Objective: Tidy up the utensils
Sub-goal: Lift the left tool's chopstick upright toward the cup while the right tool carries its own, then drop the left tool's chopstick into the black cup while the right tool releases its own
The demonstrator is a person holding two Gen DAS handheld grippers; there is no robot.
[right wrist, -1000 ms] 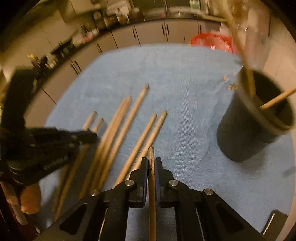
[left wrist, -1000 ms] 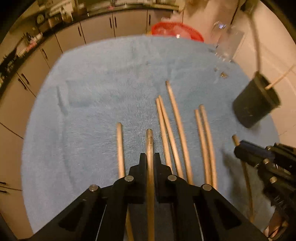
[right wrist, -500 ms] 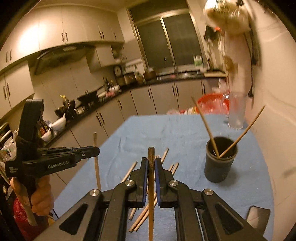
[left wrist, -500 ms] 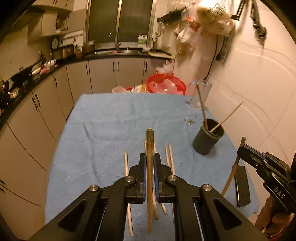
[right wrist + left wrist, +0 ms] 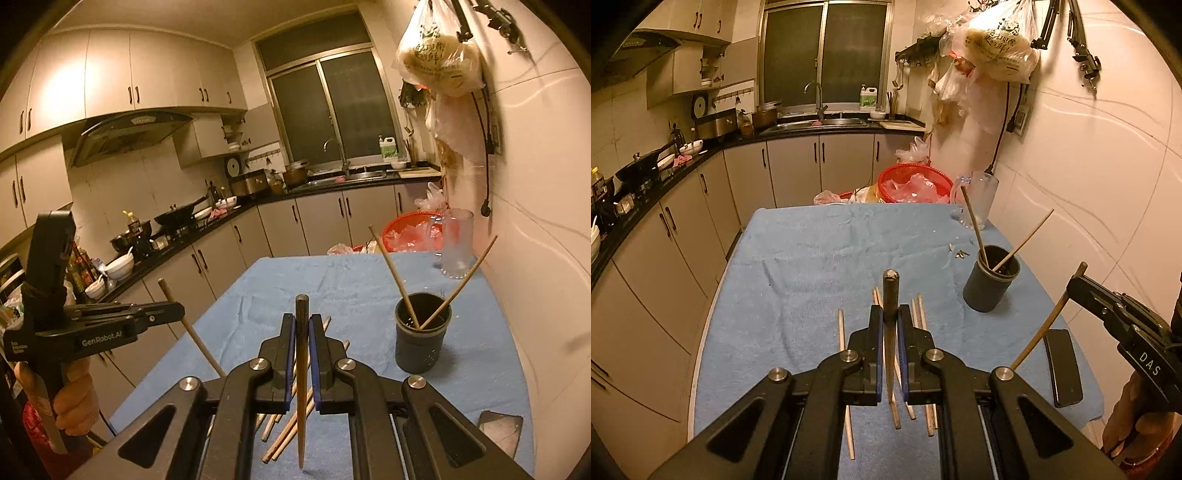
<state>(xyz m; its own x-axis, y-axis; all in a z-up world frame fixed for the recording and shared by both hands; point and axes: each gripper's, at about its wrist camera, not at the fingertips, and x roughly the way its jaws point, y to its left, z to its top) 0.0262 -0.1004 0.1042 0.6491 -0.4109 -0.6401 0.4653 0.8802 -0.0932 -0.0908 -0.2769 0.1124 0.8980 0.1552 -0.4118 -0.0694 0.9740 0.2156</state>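
My left gripper (image 5: 890, 314) is shut on a wooden chopstick (image 5: 889, 332) and holds it upright-tilted above the blue cloth (image 5: 812, 266). My right gripper (image 5: 302, 325) is shut on another chopstick (image 5: 302, 369), also raised. Several loose chopsticks (image 5: 844, 354) lie on the cloth below. A dark cup (image 5: 991, 280) at the right holds two chopsticks; it also shows in the right wrist view (image 5: 421, 339). Each gripper is seen from the other camera: the right one (image 5: 1078, 284) and the left one (image 5: 173, 312).
A black phone (image 5: 1063, 365) lies near the cloth's right front edge. A glass mug (image 5: 979, 199) and a red basket (image 5: 916, 184) stand at the far end. The wall runs close on the right; cabinets on the left.
Both grippers have lifted their chopsticks up off the cloth and pulled back, so the whole table and kitchen come into view.
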